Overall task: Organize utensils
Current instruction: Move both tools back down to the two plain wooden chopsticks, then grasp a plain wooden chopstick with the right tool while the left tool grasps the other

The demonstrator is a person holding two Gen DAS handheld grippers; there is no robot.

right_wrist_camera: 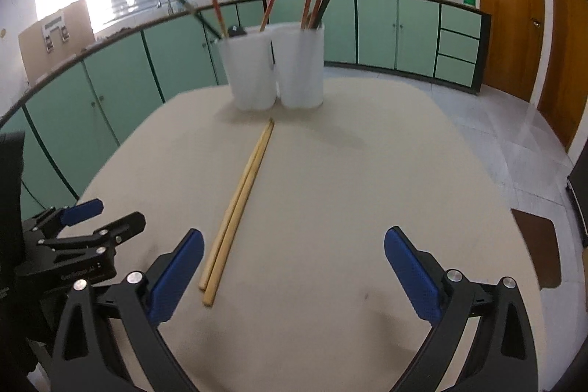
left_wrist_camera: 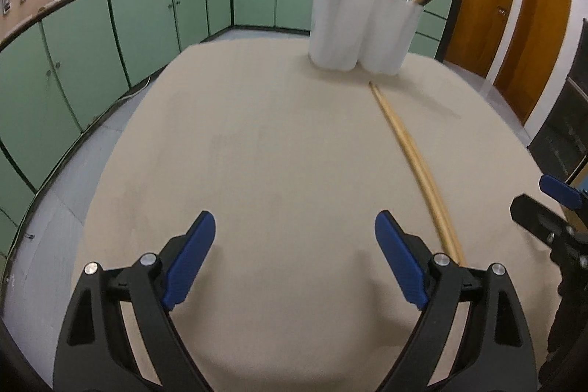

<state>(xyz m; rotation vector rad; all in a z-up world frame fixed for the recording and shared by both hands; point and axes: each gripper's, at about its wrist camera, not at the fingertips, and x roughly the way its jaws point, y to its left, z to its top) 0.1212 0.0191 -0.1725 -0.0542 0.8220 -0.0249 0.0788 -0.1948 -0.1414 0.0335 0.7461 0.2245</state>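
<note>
A pair of pale wooden chopsticks [right_wrist_camera: 240, 201] lies side by side on the beige table [right_wrist_camera: 349, 190], running from near my right gripper toward the white utensil holder [right_wrist_camera: 273, 65]. The holder has round compartments with several red and dark chopsticks standing in them. My right gripper [right_wrist_camera: 294, 245] is open and empty, its left pad [right_wrist_camera: 176, 276] just left of the chopsticks' near ends. My left gripper [left_wrist_camera: 296, 237] is open and empty over bare table, with the wooden chopsticks [left_wrist_camera: 415, 164] to its right and the holder [left_wrist_camera: 362, 24] far ahead.
Green cabinets [left_wrist_camera: 92, 54] and a counter with a sink ring the room beyond the table. Wooden doors [right_wrist_camera: 511, 10] stand at the right. A brown chair seat [right_wrist_camera: 536, 245] sits off the table's right edge. Each gripper shows at the edge of the other's view.
</note>
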